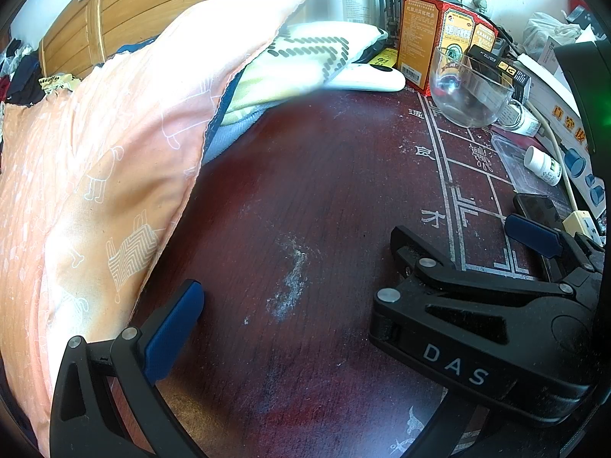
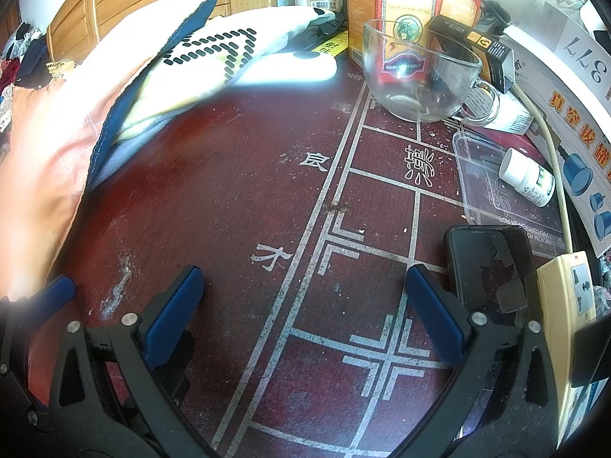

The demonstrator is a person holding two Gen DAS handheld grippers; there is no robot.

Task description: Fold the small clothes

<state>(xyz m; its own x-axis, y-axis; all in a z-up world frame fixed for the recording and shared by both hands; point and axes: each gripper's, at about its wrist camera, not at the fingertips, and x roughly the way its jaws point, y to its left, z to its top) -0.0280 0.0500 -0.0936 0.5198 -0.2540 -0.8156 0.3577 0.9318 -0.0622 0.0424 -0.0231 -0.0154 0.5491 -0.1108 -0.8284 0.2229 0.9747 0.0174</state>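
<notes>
Dusty red table (image 2: 236, 206) under both wide-spread tools (image 2: 301, 305) (image 1: 355, 263), peach garment (image 1: 95, 152) alongside.

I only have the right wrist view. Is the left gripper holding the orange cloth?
Observer: No. The left gripper is open, with only bare red table between its fingers.
Operator: Where is the cloth from there?
Observer: The orange cloth lies just outside its left finger. I cannot tell if they touch.
Operator: And its other finger?
Observer: Hidden. The right gripper, also open, crosses in front of it.
</notes>
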